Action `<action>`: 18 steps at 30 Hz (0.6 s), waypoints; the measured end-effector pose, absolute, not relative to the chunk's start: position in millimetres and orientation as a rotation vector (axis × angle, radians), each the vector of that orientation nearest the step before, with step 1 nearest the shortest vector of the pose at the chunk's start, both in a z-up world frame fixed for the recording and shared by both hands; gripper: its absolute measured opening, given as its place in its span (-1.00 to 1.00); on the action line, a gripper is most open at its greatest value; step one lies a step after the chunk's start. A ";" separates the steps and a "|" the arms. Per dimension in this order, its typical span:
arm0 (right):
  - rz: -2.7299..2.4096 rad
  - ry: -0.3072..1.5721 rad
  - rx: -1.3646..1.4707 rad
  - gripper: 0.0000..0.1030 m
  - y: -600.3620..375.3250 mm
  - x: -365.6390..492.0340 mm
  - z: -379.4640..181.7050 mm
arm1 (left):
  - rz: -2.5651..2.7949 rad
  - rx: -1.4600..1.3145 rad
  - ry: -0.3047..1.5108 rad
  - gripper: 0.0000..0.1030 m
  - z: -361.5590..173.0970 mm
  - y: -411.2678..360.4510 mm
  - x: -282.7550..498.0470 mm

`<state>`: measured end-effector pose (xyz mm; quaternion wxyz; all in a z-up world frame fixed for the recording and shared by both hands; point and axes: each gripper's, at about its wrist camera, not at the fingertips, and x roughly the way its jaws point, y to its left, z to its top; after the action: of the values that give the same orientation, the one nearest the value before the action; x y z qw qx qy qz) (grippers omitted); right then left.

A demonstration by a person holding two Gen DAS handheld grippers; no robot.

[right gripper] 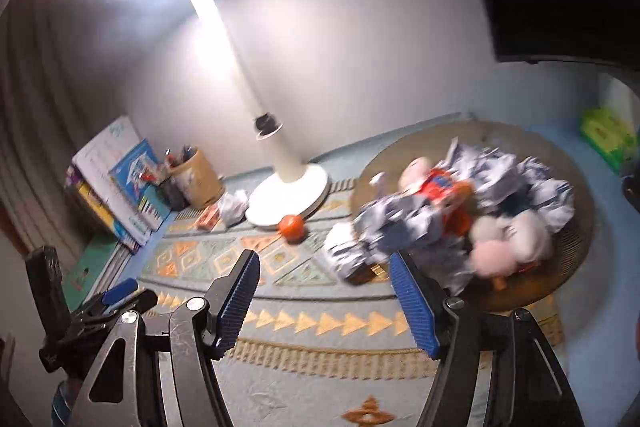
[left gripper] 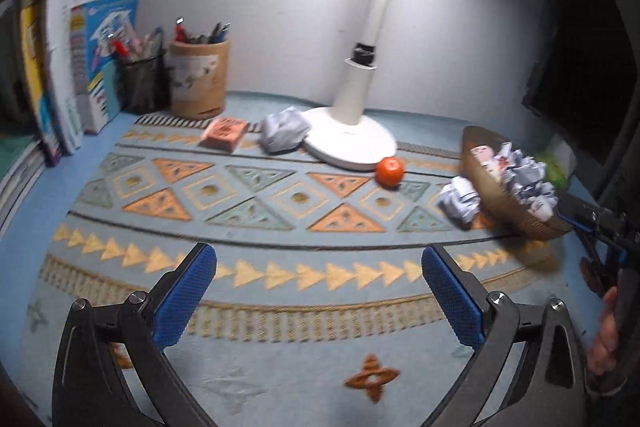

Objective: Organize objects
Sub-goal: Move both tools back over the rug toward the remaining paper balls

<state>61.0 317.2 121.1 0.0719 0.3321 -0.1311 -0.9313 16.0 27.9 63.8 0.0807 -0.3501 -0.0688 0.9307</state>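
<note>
**Presently: basket tilted at the mat's right edge, both tongs wide and holding nothing**

Presently the woven basket point(left gripper: 494, 183) sits at about 3 o'clock in the left wrist view, tipped up on its side, with its open face turned toward the mat. It holds crumpled paper point(left gripper: 528, 177) and, as the right wrist view shows, soft toys point(right gripper: 508, 239); the blur there makes it impossible to tell them apart further. One paper ball point(left gripper: 460, 201) lies on the mat touching the basket's rim, on its 9 o'clock side. An orange point(left gripper: 389, 171) rests at the edge of the white lamp base point(left gripper: 352, 143), at its 4 o'clock. A second paper ball point(left gripper: 285, 129) touches the base at 9 o'clock, and a pink eraser point(left gripper: 224, 133) lies just beside that ball, further toward 9 o'clock.

The left gripper point(left gripper: 319, 299) hovers over the patterned mat point(left gripper: 256, 203) at 6 o'clock, jaws spread wide, nothing between them. The right gripper point(right gripper: 324, 303) likewise stands wide and empty, its right finger overlapping the basket's near rim in its own view; contact cannot be confirmed.

At 10 o'clock in the left wrist view stand a tan pen cup point(left gripper: 199, 79), a black mesh pen holder point(left gripper: 143, 81) and upright books point(left gripper: 76, 55) against the wall. A green box point(right gripper: 608, 137) lies beyond the basket at 2 o'clock in the right wrist view.
</note>
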 end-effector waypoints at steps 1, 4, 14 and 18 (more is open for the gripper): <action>-2.762 -0.366 1.050 0.28 300.6 56.2 108.7 | 2.810 -1.075 -0.203 0.99 55.6 19.2 15.5; -2.686 -0.289 1.145 0.28 262.3 45.1 76.2 | 2.861 -1.130 -0.199 0.99 35.4 -0.3 14.8; -2.647 -0.205 1.323 0.28 237.3 23.1 18.6 | 2.820 -1.187 -0.263 0.99 18.4 -10.9 11.5; -2.685 -0.207 1.312 0.28 240.6 20.9 20.8 | 2.795 -1.196 -0.238 0.99 18.5 -6.6 10.5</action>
<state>20.9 240.6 20.8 0.0728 0.4368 -0.0688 -0.8939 10.5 -6.6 18.5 0.0460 -0.3918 -0.0781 0.9156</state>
